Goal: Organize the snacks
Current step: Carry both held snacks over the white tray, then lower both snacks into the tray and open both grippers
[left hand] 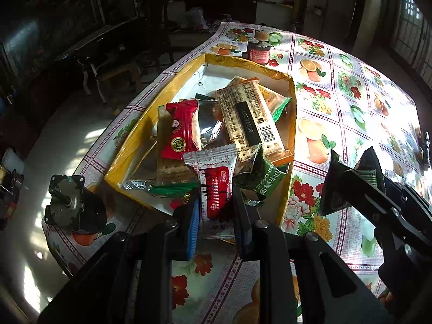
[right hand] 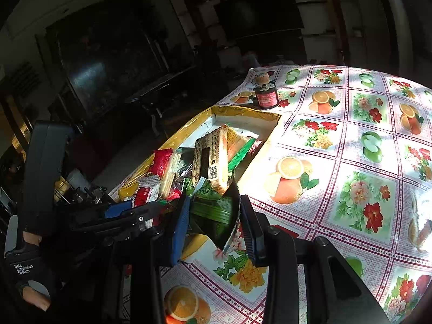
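A yellow-rimmed cardboard box point(left hand: 135, 135) on the flowered tablecloth holds several wrapped snacks, among them a long beige bar point(left hand: 251, 118) and a red packet point(left hand: 181, 129). My left gripper point(left hand: 215, 192) is shut on a red-and-white packet point(left hand: 213, 162) at the box's near end. From the right wrist view, that gripper point(right hand: 129, 208) is at the left, beside the box point(right hand: 243, 110). My right gripper point(right hand: 215, 200) is shut on a dark green packet point(right hand: 216, 213), held above the table by the box's near right corner. It also appears at the right of the left wrist view point(left hand: 351, 159).
A dark jar with a red label point(left hand: 259, 52) stands behind the box. A small metal motor point(left hand: 73, 202) sits near the table's left edge, with floor and dark chairs beyond. A black torch point(left hand: 426, 148) lies at the far right. A person's fingers point(right hand: 35, 297) grip the left handle.
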Demonstrator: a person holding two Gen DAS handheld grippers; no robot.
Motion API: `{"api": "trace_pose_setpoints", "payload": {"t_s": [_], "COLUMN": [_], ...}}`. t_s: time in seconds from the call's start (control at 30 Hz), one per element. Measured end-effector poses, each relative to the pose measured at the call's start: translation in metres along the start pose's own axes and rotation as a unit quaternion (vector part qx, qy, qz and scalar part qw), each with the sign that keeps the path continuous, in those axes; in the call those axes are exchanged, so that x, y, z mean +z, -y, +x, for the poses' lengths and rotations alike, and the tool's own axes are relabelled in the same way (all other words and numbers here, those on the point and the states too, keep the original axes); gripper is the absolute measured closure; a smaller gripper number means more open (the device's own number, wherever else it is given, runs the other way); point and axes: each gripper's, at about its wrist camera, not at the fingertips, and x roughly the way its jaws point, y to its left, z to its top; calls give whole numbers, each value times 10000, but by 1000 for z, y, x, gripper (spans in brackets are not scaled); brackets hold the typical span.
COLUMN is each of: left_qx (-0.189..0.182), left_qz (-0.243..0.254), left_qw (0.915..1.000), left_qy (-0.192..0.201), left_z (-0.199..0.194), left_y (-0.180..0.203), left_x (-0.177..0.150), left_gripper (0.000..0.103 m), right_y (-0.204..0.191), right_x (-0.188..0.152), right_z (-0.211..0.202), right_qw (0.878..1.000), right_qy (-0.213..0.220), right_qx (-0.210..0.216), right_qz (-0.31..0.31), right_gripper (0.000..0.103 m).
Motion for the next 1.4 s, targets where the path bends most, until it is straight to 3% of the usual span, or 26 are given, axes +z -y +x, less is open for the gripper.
{"api": "trace_pose_setpoints", "payload": {"t_s": [0.77, 1.07, 1.33, 1.4], "left_qx": [79, 136, 174, 181], "left_qz": [-107, -79, -84, -87], "left_qw": [9999, 9999, 9998, 9998], "left_qy": [-31, -62, -26, -22], "left_z": [25, 38, 43, 44], "left_y": [-12, -13, -14, -14], "left_x": [33, 42, 50, 51], "left_gripper": [79, 79, 77, 72], "right_y": [7, 10, 16, 17], "right_x": [51, 62, 70, 71], "right_z": [82, 110, 118, 118], "right_qw": [9980, 9979, 9977, 9976], "right_qy": [-244, -371, -386, -406], "right_qx": [408, 363, 338, 349], "right_qz": [411, 383, 449, 451], "right_gripper": [67, 66, 64, 63]}}
